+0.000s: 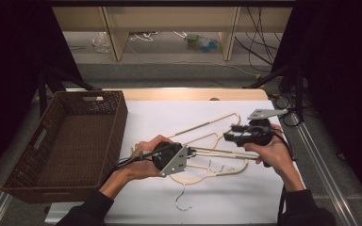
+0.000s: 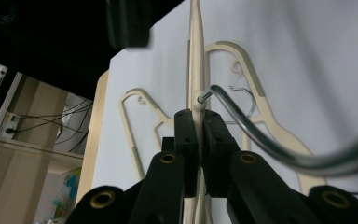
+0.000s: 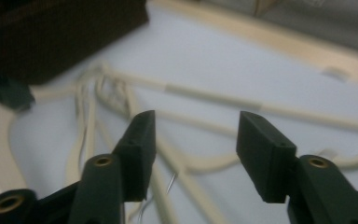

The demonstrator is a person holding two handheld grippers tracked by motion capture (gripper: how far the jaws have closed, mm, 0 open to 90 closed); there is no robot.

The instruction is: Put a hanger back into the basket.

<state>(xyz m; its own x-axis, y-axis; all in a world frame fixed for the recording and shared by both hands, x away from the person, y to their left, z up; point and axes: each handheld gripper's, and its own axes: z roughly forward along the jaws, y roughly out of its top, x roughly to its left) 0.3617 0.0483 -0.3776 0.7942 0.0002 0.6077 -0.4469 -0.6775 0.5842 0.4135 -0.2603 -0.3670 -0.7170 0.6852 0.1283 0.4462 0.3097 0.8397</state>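
Several cream plastic clothes hangers [image 1: 202, 136] with thin wire hooks lie overlapping on the white-covered surface [image 1: 226, 197], beside a dark brown woven basket [image 1: 26, 181], while the left hand-held gripper [image 2: 198, 135] is clenched on one lifted cream hanger [image 2: 196, 56] and the right hand-held gripper [image 3: 193, 149] hangs released above the pile.

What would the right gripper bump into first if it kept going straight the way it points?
Probably a cream hanger. The right gripper has its jaws open with nothing between them, and in its own view the pile of hangers on the white table lies just ahead and below. Depth is blurry, so which hanger comes first is unclear.
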